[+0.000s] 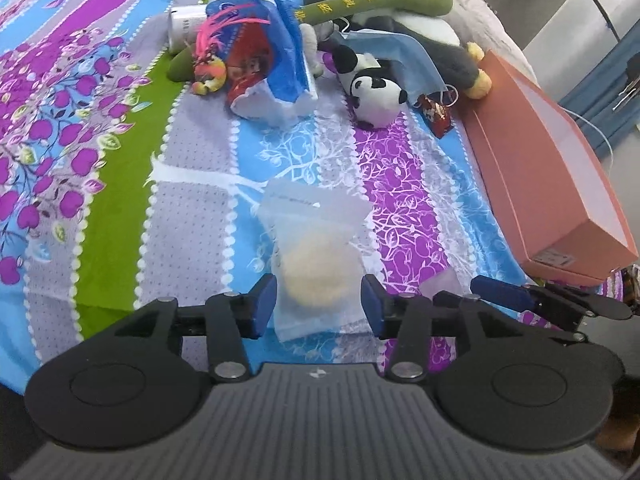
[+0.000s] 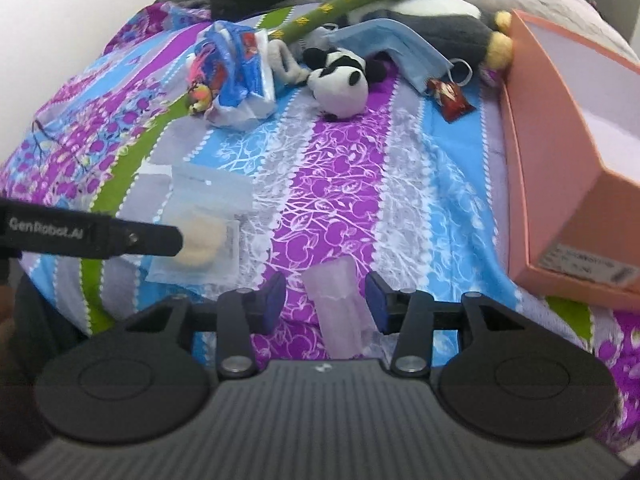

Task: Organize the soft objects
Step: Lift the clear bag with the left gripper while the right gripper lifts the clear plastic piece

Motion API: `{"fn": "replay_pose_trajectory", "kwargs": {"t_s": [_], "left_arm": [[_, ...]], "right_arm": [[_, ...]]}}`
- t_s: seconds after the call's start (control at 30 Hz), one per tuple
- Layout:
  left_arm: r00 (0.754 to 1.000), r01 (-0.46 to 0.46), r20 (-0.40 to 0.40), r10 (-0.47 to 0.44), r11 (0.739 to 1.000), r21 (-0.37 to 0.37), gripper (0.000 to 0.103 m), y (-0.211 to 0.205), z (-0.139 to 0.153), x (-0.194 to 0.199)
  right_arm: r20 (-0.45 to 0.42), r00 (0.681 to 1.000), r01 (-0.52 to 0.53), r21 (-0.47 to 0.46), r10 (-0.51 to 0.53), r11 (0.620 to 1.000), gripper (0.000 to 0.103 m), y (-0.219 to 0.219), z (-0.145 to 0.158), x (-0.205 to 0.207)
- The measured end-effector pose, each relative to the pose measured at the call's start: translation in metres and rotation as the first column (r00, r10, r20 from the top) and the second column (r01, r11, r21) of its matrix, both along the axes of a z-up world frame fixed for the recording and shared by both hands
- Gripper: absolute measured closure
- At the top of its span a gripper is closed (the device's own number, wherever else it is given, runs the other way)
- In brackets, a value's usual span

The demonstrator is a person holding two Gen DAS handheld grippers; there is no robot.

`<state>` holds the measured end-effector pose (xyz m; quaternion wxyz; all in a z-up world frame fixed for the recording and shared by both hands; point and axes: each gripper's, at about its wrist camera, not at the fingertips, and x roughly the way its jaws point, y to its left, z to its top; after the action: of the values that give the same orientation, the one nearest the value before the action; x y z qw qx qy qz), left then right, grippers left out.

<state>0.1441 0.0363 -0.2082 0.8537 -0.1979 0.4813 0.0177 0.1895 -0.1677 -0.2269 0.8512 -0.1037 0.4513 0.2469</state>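
So we've got the left gripper (image 1: 319,304) hanging over the bed (image 1: 200,208) with its jaws apart, and a clear bag (image 1: 310,248) of pale round pads lies flat between them, not pinched. The right gripper (image 1: 504,294) pokes in at the right edge. Further back there's a panda toy (image 1: 374,90), a blue face mask (image 1: 404,56), a blue plastic bag (image 1: 276,60), and an orange box (image 1: 548,172) along the right.

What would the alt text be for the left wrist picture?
Open tongs straddle a clear bag of pale round pads on a purple, blue and green flowered bedsheet. Beyond lie a panda plush, a blue face mask, and an open orange box at right.
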Motion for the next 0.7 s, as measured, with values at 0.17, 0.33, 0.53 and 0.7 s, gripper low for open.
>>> {"fn": "replay_pose_trajectory", "kwargs": {"t_s": [0.17, 0.33, 0.53, 0.7], "left_arm": [[1.000, 0.009, -0.006, -0.009, 1.000, 0.025, 0.041, -0.008, -0.003, 0.013], [1.000, 0.013, -0.022, -0.011, 0.997, 0.079, 0.040, -0.016, -0.009, 0.025], [0.999, 0.041, -0.029, -0.038, 0.992, 0.117, 0.040, -0.025, -0.017, 0.036], [0.997, 0.072, -0.039, -0.067, 0.986, 0.150, 0.041, -0.032, -0.024, 0.042]], "right_arm": [[0.013, 0.999, -0.033, -0.059, 0.034, 0.998, 0.063, 0.007, -0.012, 0.001], [0.010, 0.998, -0.058, -0.073, 0.059, 0.996, 0.071, 0.008, -0.013, -0.001], [-0.004, 1.000, -0.018, -0.061, 0.017, 0.998, 0.072, 0.000, -0.010, 0.003], [-0.032, 0.999, 0.006, -0.031, -0.007, 0.999, 0.072, -0.005, -0.015, 0.009]]}}
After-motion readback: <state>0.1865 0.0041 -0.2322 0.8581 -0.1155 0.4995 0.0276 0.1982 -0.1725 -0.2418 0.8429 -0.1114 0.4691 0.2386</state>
